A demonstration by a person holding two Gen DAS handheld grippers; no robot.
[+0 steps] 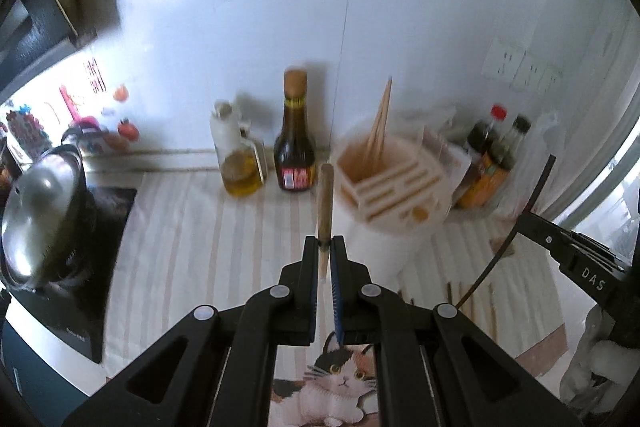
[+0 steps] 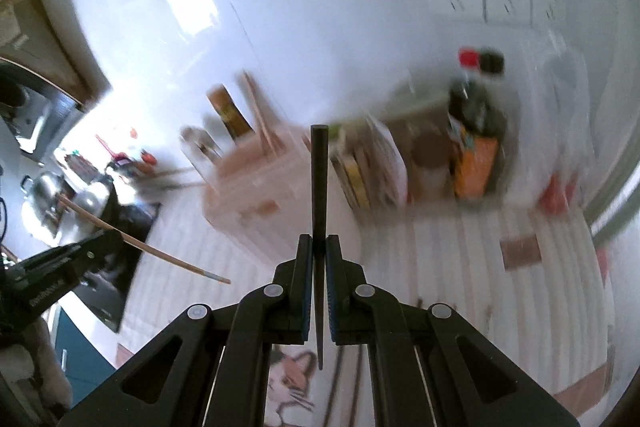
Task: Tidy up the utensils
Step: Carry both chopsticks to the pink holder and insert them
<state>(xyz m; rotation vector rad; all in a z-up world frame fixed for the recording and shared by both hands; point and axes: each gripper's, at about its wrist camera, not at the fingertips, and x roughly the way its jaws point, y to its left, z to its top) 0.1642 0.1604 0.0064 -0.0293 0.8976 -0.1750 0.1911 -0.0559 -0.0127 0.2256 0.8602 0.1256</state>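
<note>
Chopsticks — wooden chopstick in left tongs, black chopstick in right tongs.

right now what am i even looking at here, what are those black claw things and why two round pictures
Each round picture comes from a fisheye camera mounted on a hand-held gripper, looking forward along its two fingers. A person carries one in each hand; there is no robot arm.

The left gripper is shut on a wooden chopstick. The right gripper is shut on a dark chopstick.

Below is a striped cloth on a kitchen counter. On it stand a pale utensil holder with chopsticks inside, an oil bottle and a dark sauce bottle. More chopsticks lie on the cloth.
</note>
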